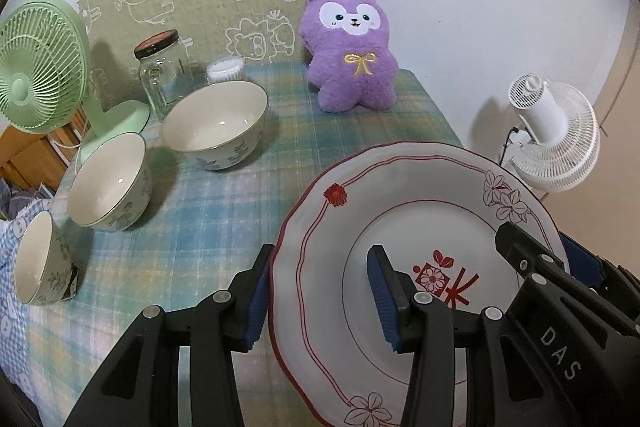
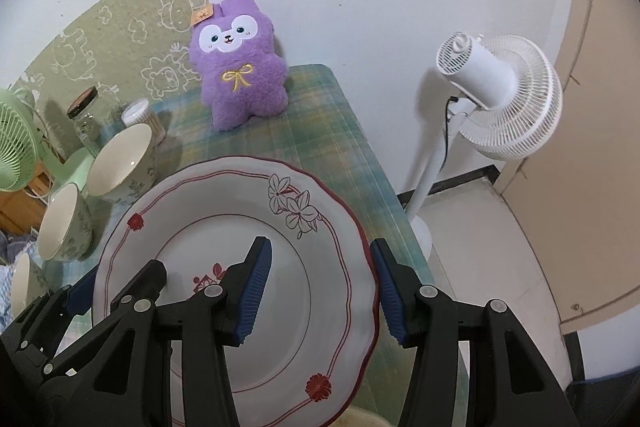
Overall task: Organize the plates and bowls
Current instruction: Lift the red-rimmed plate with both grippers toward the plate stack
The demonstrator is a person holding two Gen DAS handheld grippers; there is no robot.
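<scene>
Holding the plate [image 1: 400, 211] between both tools, my left tool [image 1: 320, 291] grips its left rim, my right tool [image 2: 320, 287] its right rim, above the counter [image 1: 208, 211]; bowls [image 1: 216, 125] lie left.

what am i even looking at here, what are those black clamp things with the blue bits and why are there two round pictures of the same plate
The black clamps are two hand-held grippers, one in each of a person's hands; there is no robot arm. Each carries a wide-angle camera looking along its two fingers, so one picture is from the left gripper and the other from the right gripper. The blue strips are the finger pads.

Both clamp the same plate, white with red lines and flowers, at opposite rims: one finger over the plate, one outside the rim.

On the checked tablecloth stand three flowered bowls: a large bowl, a medium bowl and a small bowl. Behind them are a glass jar, a green fan and a purple plush toy. A white fan stands on the floor beside the table.
</scene>
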